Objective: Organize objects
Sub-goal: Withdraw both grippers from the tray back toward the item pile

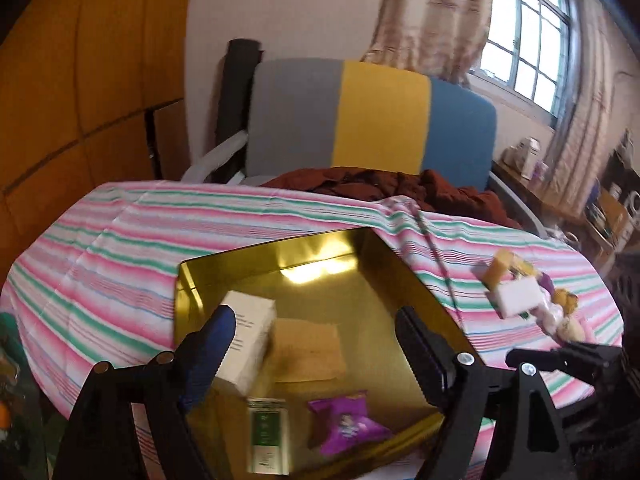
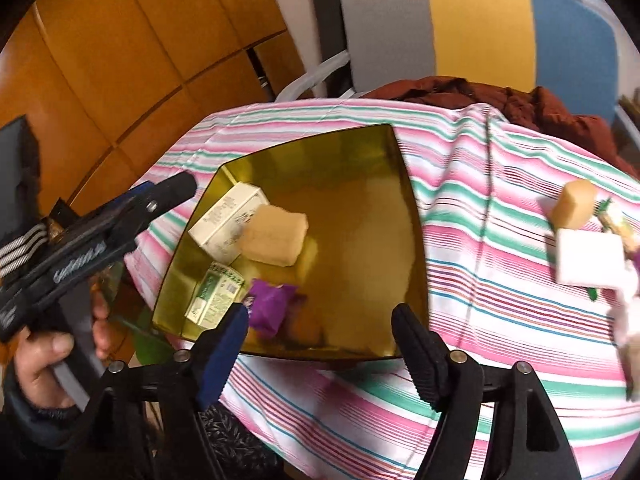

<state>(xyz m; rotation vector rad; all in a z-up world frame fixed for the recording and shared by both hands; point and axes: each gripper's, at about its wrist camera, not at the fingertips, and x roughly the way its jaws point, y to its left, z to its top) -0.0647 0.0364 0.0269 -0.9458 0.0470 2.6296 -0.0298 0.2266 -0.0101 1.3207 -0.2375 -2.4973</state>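
A shiny gold tray (image 1: pixel 380 256) (image 2: pixel 360 152) sits on the striped cloth. In it lie a white box (image 1: pixel 250 340) (image 2: pixel 224 224), a tan block (image 1: pixel 306 350) (image 2: pixel 276 238), a green-and-white box (image 1: pixel 267 436) (image 2: pixel 214 294) and a purple packet (image 1: pixel 346 426) (image 2: pixel 272 306). My left gripper (image 1: pixel 316 344) (image 2: pixel 178 188) hangs open over the tray's left side, with the white box beside its blue finger (image 1: pixel 218 340) and apart from the pads. My right gripper (image 2: pixel 320 332) (image 1: pixel 560 354) stands open above the tray's near edge, holding nothing.
On the cloth right of the tray lie a tan chunk (image 2: pixel 574 204) (image 1: pixel 496 270), a white block (image 2: pixel 588 262) (image 1: pixel 520 298) and some small packets (image 1: pixel 560 312). A grey, yellow and blue chair (image 1: pixel 372 116) with brown fabric (image 1: pixel 400 188) stands behind the table. A hand (image 2: pixel 44 356) holds the left gripper.
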